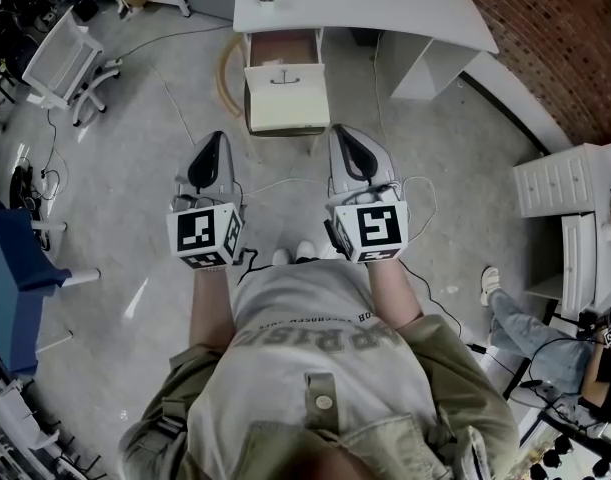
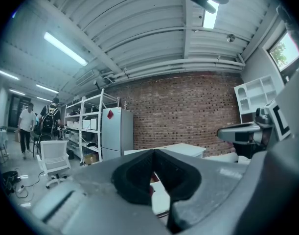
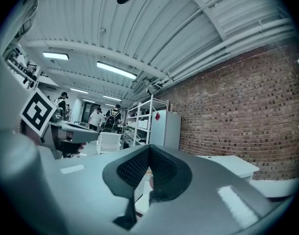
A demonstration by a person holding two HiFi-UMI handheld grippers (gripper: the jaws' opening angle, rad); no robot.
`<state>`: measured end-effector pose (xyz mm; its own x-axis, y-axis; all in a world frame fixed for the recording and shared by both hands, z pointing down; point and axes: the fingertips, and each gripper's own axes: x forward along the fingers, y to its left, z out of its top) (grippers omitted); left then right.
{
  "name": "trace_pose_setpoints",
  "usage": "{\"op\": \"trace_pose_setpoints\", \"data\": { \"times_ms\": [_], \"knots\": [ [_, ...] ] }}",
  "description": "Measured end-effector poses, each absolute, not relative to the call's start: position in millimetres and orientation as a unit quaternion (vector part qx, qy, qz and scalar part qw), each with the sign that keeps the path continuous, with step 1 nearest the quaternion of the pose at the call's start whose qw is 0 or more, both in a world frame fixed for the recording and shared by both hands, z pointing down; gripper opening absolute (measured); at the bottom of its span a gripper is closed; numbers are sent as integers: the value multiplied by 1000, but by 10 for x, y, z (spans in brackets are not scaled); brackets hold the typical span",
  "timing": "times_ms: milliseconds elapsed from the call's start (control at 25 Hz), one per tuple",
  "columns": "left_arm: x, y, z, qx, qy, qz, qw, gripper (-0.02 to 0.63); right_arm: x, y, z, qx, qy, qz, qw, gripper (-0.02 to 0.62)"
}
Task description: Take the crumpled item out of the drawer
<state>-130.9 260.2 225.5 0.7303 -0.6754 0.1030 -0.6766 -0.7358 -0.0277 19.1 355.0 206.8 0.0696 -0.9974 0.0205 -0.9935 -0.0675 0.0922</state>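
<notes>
A white office chair point(image 1: 59, 64) stands at the far left on the grey floor point(image 1: 135, 198).

The left gripper point(image 1: 214, 137) is held level above the floor, near the person and left of centre. It points toward the far side. In the left gripper view its jaws are clenched, the black pads point(image 2: 134, 173) meet at the tips, and nothing is between them.

The white desk point(image 1: 385, 8) stands at the far centre against the brick wall point(image 1: 565, 28). Its drawer point(image 1: 285, 103) is pulled out toward the person, and the brown interior is exposed behind the cream front panel. The drawer lies beyond both grippers, between their lines of aim and well apart from either one. The crumpled item cannot be made out inside the drawer from any view.

The right gripper point(image 1: 341, 130) is held beside the left one, parallel to it and at the same level. In the right gripper view its jaws are also clenched, with the pads together and nothing gripped.

A white cabinet point(image 1: 570, 193) stands at the right.
</notes>
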Motion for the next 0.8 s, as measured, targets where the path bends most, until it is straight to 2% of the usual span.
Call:
{"op": "trace_pose_setpoints", "data": {
  "times_ms": [200,240,280,360,440,800],
  "knots": [
    [-1281,2573,2143,922,-386,30,-4,8,365,3567,2028,720,-694,1,-15,6],
    [-1280,2564,2105,920,-392,25,-8,54,397,3565,2025,715,-698,5,-22,94],
    [-1279,2557,2074,918,-397,21,-12,143,422,3563,2023,710,-703,7,-25,190],
    [-1286,2548,2040,914,-405,18,-16,244,482,3567,2020,707,-707,5,-27,263],
    [-1321,2536,2049,911,-412,22,-18,278,538,3567,2021,711,-703,2,-29,310],
    [-1407,2344,2221,905,-421,50,-16,299,622,3403,2131,720,-694,15,-28,345]
  ]
}}
